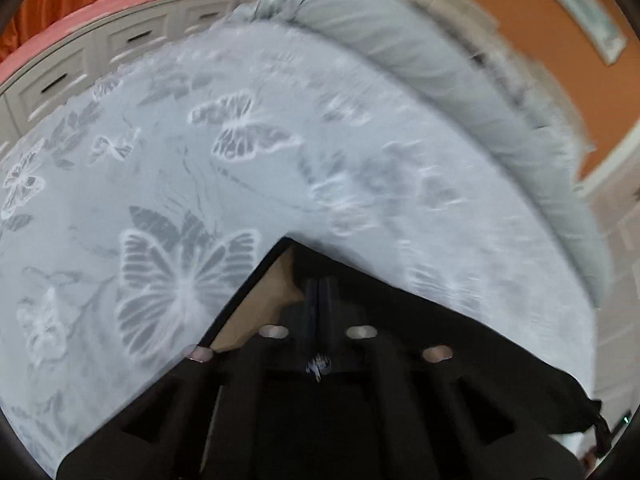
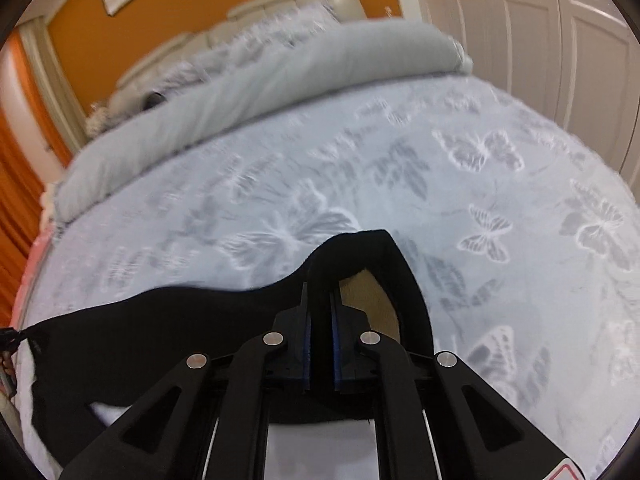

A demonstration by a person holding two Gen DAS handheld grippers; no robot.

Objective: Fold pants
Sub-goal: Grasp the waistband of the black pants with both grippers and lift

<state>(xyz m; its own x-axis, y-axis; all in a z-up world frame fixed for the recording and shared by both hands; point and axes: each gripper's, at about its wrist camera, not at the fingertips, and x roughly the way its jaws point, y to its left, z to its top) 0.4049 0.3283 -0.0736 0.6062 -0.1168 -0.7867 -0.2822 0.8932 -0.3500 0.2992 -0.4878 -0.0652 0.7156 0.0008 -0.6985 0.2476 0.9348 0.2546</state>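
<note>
Black pants (image 1: 460,344) with a tan inner lining are held up over a pale blue bedspread (image 1: 240,184) with butterfly prints. In the left wrist view my left gripper (image 1: 319,292) is shut on the pants' edge, and the cloth stretches off to the right. In the right wrist view my right gripper (image 2: 320,300) is shut on the other end of the pants (image 2: 160,328), with the black cloth pinched between the blue pads and folded over the fingertips; the rest stretches to the left. The lower part of the pants is hidden below both grippers.
A rolled grey blanket (image 1: 440,80) lies across the far side of the bed, also seen in the right wrist view (image 2: 256,92). White drawers (image 1: 80,68) stand beyond the bed's left. White closet doors (image 2: 540,40) stand at the right, orange walls behind.
</note>
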